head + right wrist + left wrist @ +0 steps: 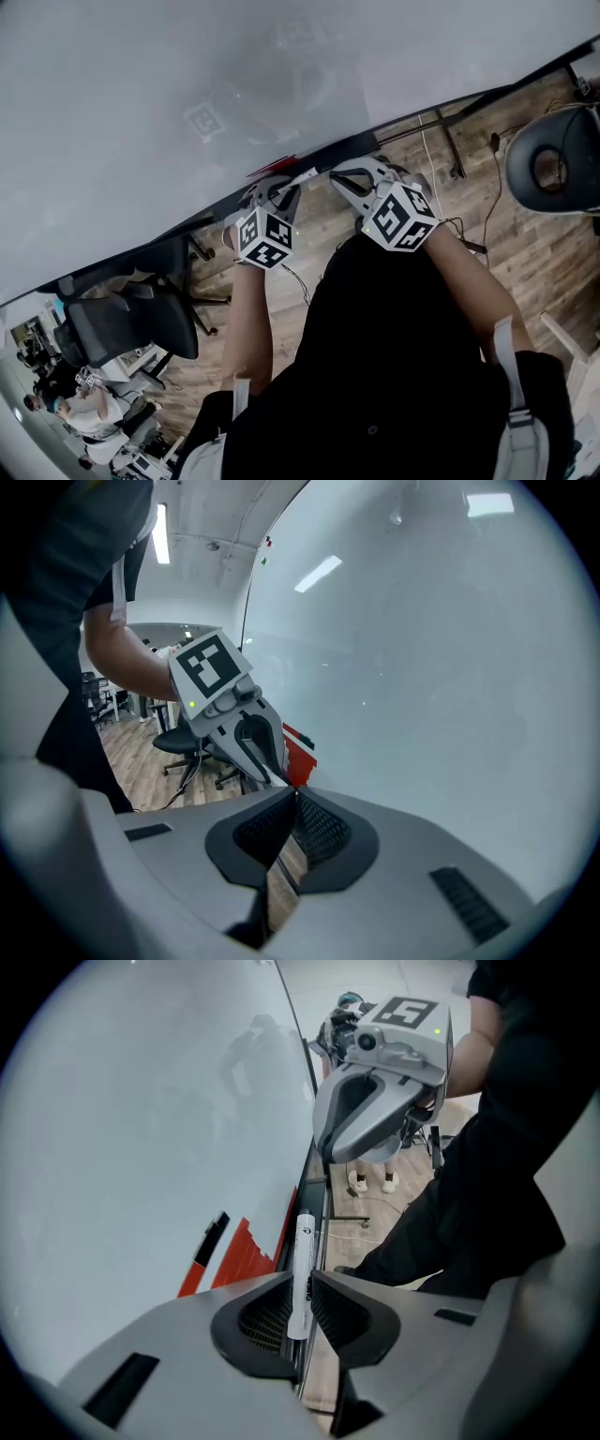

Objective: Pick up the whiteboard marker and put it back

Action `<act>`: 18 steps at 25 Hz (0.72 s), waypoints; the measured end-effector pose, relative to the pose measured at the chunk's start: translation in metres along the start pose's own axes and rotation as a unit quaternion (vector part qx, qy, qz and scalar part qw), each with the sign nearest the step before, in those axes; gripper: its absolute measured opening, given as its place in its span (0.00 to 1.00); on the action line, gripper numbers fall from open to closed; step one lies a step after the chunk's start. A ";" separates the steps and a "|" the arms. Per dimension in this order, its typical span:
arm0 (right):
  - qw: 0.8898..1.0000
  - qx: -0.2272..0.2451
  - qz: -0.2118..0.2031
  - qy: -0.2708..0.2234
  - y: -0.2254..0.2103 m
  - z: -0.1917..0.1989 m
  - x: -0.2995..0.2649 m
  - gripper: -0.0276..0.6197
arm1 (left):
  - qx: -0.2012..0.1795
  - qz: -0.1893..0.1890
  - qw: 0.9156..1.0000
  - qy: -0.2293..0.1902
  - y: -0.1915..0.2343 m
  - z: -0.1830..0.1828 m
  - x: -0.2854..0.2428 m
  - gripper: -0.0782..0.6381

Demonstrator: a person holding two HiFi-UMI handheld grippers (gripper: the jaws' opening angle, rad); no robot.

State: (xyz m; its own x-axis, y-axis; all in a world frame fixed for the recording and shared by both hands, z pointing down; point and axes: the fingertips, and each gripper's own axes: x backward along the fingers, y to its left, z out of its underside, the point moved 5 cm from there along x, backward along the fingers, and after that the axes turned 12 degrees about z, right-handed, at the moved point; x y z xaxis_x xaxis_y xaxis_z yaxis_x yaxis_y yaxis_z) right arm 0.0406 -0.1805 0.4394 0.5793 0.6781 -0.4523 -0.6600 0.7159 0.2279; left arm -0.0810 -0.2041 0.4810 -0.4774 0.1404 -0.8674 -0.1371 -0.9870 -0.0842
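The person stands close to a large pale whiteboard [187,112], with both bare forearms stretched forward from a black shirt. The two grippers are near each other at the black ledge [403,127] along the lower edge of the board.

The left gripper [302,1281] points along this ledge. Its jaws are pressed on a white cylindrical whiteboard marker [304,1241] and hold it near its rear end, so the longer part with the dark print sticks out in front of the jaws. The marker lies parallel to the ledge and just over it; I cannot tell if it touches the ledge. In the head view the left gripper [289,190] is turned toward the right one, and its marker cube faces the camera.

The right gripper [294,797] has its jaws brought together, the tips meet and nothing is between them. It is aimed toward the left gripper, tip against tip direction, but the two are apart. In the head view the right gripper [339,178] is just beside the front end of the marker.

A red flat object [239,1255] lies on the board side, just beside the left gripper. A black office chair [122,323] stands on the wooden floor [525,244] below.
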 end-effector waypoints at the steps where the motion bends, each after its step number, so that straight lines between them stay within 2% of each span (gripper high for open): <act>1: 1.000 0.000 0.004 -0.002 -0.001 -0.003 0.001 0.07 | 0.005 -0.003 1.000 -0.016 -0.001 -0.002 0.006 0.21; 6: 0.999 0.003 0.028 -0.020 -0.008 -0.023 0.017 0.07 | 0.030 -0.019 0.994 -0.103 -0.006 -0.017 0.040 0.21; 10: 0.998 0.010 0.044 -0.048 -0.016 -0.042 0.043 0.07 | 0.041 -0.019 0.984 -0.172 -0.016 -0.038 0.064 0.21; 13: 0.997 0.017 0.054 -0.061 -0.032 -0.053 0.072 0.07 | 0.053 -0.005 0.969 -0.242 -0.027 -0.066 0.085 0.21; 18: 0.996 0.023 0.053 -0.072 -0.044 -0.050 0.105 0.07 | 0.069 0.023 0.936 -0.346 -0.044 -0.087 0.103 0.21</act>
State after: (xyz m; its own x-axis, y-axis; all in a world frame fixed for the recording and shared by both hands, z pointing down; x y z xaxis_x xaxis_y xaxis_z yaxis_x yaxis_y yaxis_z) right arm 0.1063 -0.1498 0.3385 0.5724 0.7650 -0.2951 -0.7004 0.6433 0.3091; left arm -0.0485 -0.1532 0.3521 -0.9262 0.1627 -0.3403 -0.1911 -0.9802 0.0516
